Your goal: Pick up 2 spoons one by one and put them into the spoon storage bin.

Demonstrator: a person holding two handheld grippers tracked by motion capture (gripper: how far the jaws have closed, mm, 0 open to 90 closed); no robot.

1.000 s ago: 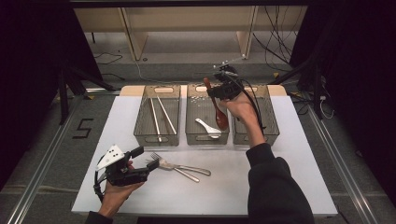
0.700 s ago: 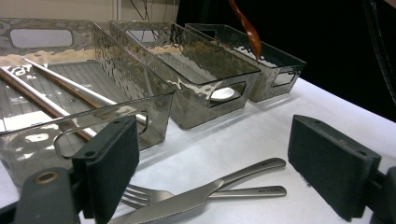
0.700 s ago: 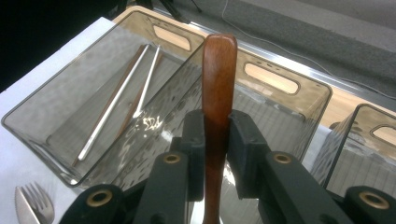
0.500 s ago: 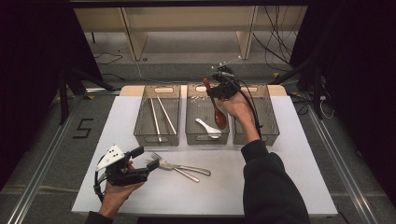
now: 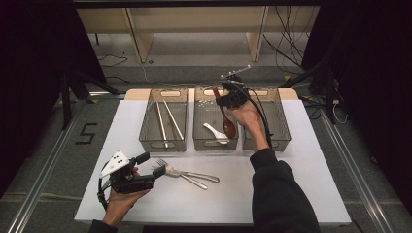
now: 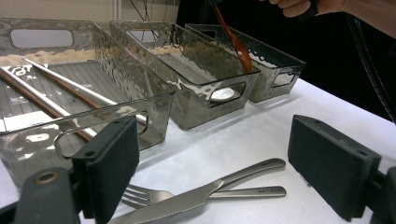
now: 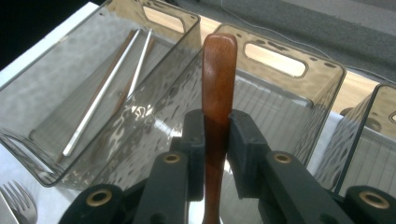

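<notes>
Right gripper view: right tongs point(image 7: 215, 140) clamping wooden spoon point(image 7: 217, 88) mid-handle, hanging bowl-down over middle bin point(image 5: 215, 121), at 12 o'clock. Probably light, stiff, smooth. Left tongs point(image 6: 233, 163) standing apart, holding nothing.

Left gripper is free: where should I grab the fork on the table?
Take the fork from above by its handle, jaws across the narrow width. It lies flat on the white table, a knife crossing it near the tines, so the far handle end is clearest.
</notes>
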